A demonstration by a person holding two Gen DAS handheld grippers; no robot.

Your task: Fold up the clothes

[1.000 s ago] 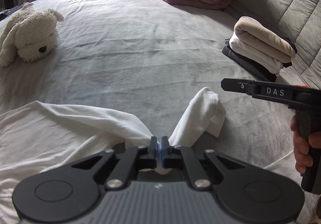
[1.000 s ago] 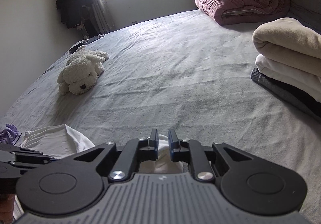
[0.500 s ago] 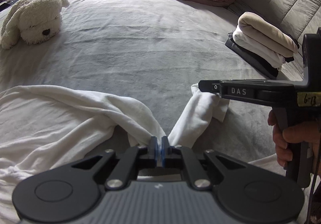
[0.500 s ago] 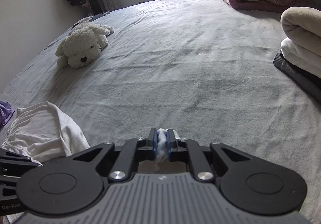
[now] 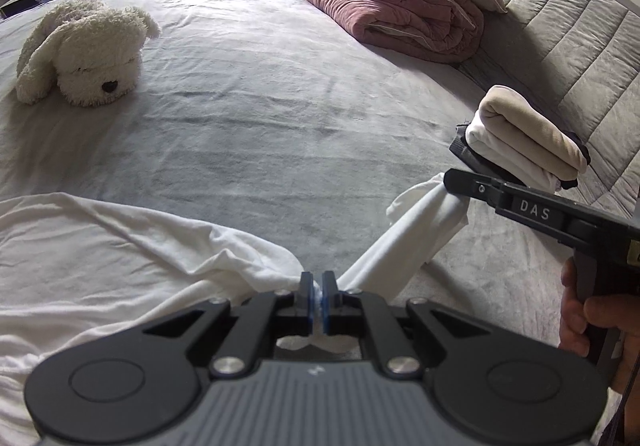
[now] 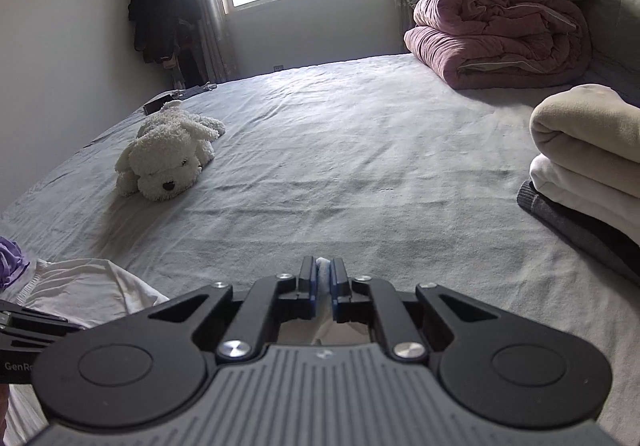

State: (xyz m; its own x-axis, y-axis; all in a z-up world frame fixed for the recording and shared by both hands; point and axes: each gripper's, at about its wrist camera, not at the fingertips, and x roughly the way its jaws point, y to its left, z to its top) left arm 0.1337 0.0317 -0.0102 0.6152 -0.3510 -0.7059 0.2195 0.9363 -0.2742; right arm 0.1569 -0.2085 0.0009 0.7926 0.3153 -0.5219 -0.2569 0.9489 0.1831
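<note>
A white garment lies crumpled on the grey bed sheet at the near left. My left gripper is shut on a pinch of its fabric at the middle. From there a sleeve-like strip runs up to the right, where my right gripper is shut on its end and holds it off the sheet. In the right wrist view a wad of white cloth shows between the right gripper's blue pads. The rest of the garment lies at the lower left there.
A stack of folded clothes sits at the right by the quilted headboard. A rolled pink quilt with a pillow lies at the far right corner. A white plush dog rests at the far left. Purple cloth pokes in at the left edge.
The right gripper's jaws closed on the end of the white sleeve and lifted it off the sheet. The strip between the two grippers is now pulled straighter.
</note>
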